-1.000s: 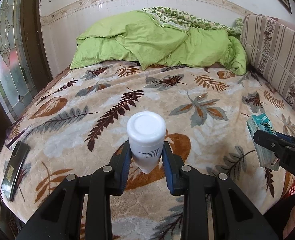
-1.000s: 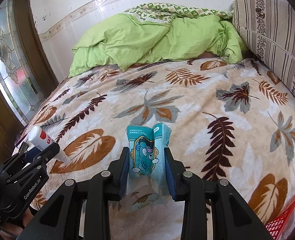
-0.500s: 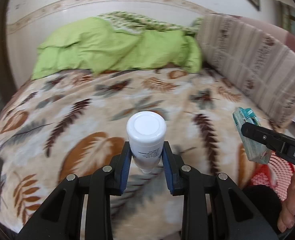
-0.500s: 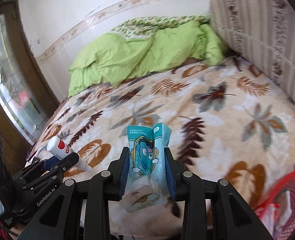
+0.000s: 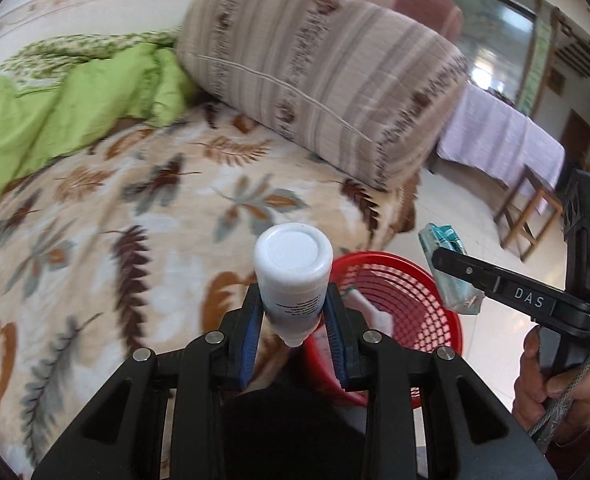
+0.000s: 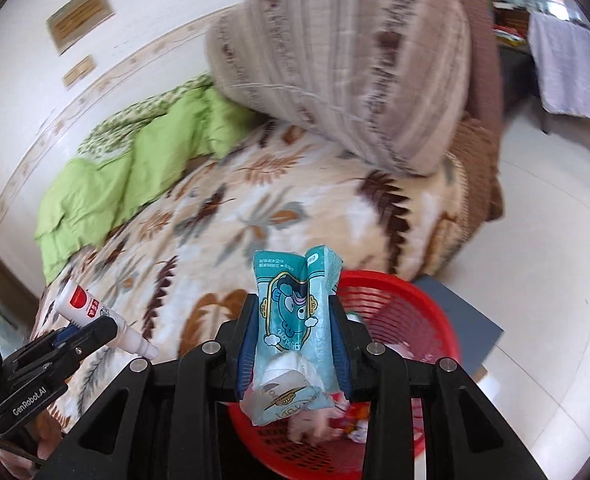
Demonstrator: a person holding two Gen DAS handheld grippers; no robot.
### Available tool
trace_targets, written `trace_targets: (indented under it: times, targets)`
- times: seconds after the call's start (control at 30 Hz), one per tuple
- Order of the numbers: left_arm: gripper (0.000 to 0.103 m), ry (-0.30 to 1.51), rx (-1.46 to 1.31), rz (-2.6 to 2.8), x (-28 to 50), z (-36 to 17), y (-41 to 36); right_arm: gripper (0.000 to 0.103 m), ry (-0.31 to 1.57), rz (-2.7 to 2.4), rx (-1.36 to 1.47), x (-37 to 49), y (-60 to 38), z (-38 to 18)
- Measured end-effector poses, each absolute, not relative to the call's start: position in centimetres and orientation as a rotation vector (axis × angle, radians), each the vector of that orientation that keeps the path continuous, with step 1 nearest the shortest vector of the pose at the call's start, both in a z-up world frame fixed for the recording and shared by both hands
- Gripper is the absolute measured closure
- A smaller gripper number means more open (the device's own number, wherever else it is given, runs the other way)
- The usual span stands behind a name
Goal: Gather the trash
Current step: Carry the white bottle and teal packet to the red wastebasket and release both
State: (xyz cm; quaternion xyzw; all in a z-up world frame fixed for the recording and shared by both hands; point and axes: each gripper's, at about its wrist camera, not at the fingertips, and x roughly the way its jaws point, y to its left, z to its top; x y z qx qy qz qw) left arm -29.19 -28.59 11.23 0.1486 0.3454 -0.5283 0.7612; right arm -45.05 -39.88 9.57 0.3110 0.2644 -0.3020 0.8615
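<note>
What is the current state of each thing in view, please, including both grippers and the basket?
left gripper: jaws shut on the white bottle.
white bottle: capped, held base toward the camera.
right gripper: jaws shut on the teal wrapper.
teal wrapper: crumpled, upright between the jaws.
red basket: on the floor beside the bed, already holding some trash.
green quilt: bunched up at the far end of the bed.
</note>
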Motion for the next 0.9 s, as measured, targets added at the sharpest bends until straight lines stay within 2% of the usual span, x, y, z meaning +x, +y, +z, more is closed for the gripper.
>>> trace_targets:
  times: [0.07,0.17,0.2,0.4,0.53,0.57,0.6,0.73,0.8,0.9]
  targets:
    - [0.074,0.772,0.348,-1.177,-30.4,10.5,-30.6,0.066,0.560,-0.654,0.667,-45.9,-40.5,9.1]
    - [0.074,0.790,0.379,-1.192,-31.3,9.4,-32.8,0.055,0.575,-0.695,0.680,-46.6,-41.3,8.5]
    - [0.071,0.790,0.392,-1.194,-31.4,9.2,-33.2,0.052,0.585,-0.700,0.687,-46.8,-41.5,8.3]
    - [0.055,0.763,0.407,-1.208,-31.6,9.6,-32.7,0.050,0.601,-0.717,0.694,-47.8,-41.9,7.8]
    - [0.049,0.723,0.403,-1.179,-31.2,10.3,-31.4,0.048,0.596,-0.746,0.687,-47.8,-41.2,8.3]
    - [0.044,0.705,0.403,-1.165,-31.1,10.7,-30.9,0.046,0.592,-0.756,0.677,-47.8,-41.0,8.6]
    - [0.038,0.686,0.401,-1.149,-30.9,11.0,-30.3,0.041,0.586,-0.770,0.661,-47.7,-40.6,9.1]
    - [0.027,0.612,0.375,-1.094,-30.2,12.5,-27.4,0.025,0.563,-0.856,0.557,-47.3,-38.1,10.9]
    - [0.018,0.585,0.372,-1.058,-29.8,12.9,-26.2,0.023,0.559,-0.873,0.504,-46.7,-36.5,11.7]
    - [0.015,0.550,0.366,-1.015,-29.4,13.4,-24.0,0.015,0.541,-0.923,0.426,-46.1,-34.1,12.7]
